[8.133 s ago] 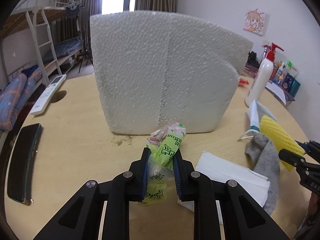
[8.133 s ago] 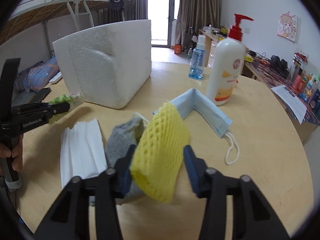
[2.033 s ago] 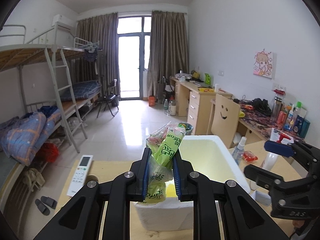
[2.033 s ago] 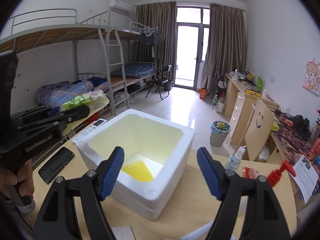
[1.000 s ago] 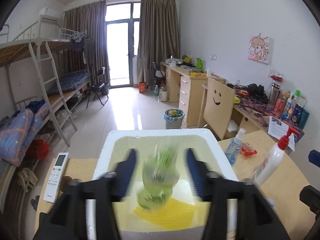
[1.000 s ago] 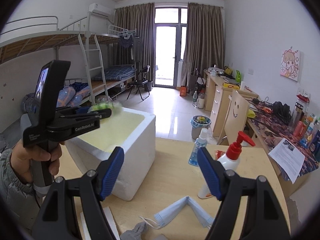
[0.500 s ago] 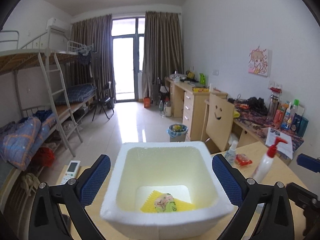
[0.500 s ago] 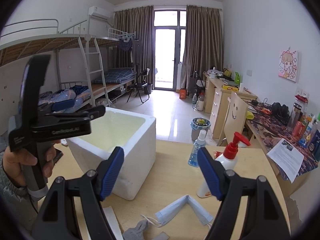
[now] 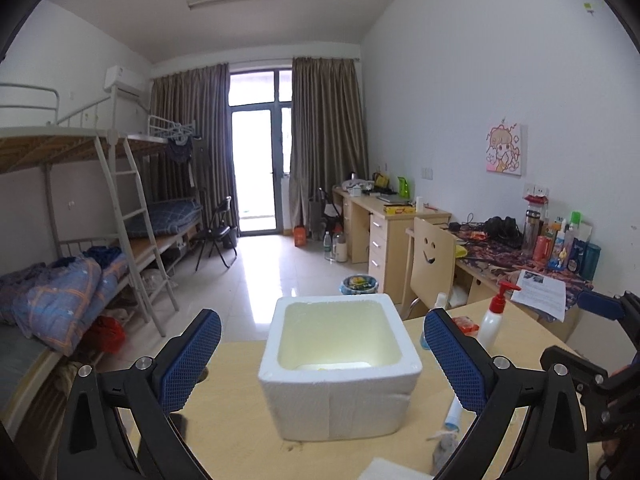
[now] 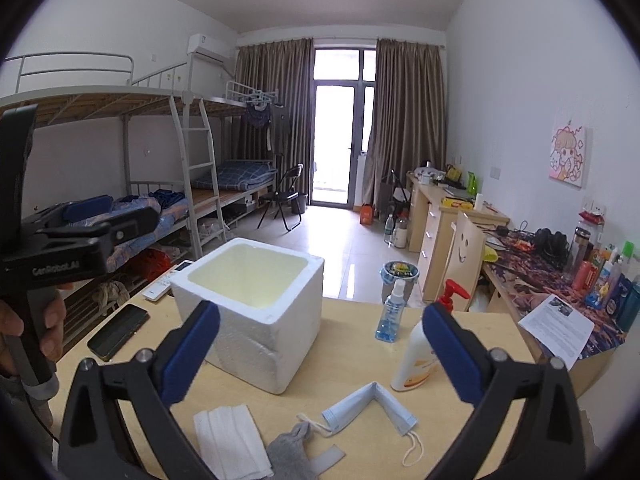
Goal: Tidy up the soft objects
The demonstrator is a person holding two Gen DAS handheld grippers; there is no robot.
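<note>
Two grippers showing, both spread wide and holding nothing: left gripper (image 9: 320,356) hovering above the table (image 9: 240,420) just short of the box (image 9: 340,368), right gripper (image 10: 320,354) hanging over the near table edge. Left gripper also appearing at far left of the right view (image 10: 92,216), gripped by a hand (image 10: 48,328).

Lying on the table from left to right in the right view: one phone (image 10: 118,331), one remote (image 10: 166,280), one foam box (image 10: 256,312), one folded tissue (image 10: 232,436), one grey sock (image 10: 290,454), one blue mask (image 10: 370,406), one spray bottle (image 10: 390,312), one pump bottle (image 10: 420,352).

Sitting open-topped near the table's middle, the box; showing only a thin yellow sliver (image 9: 320,368) at its floor in the left view, the rest hidden behind the near wall.

Waiting outside the box on the near side: tissue, sock touching the mask's strap, mask just right of it.
</note>
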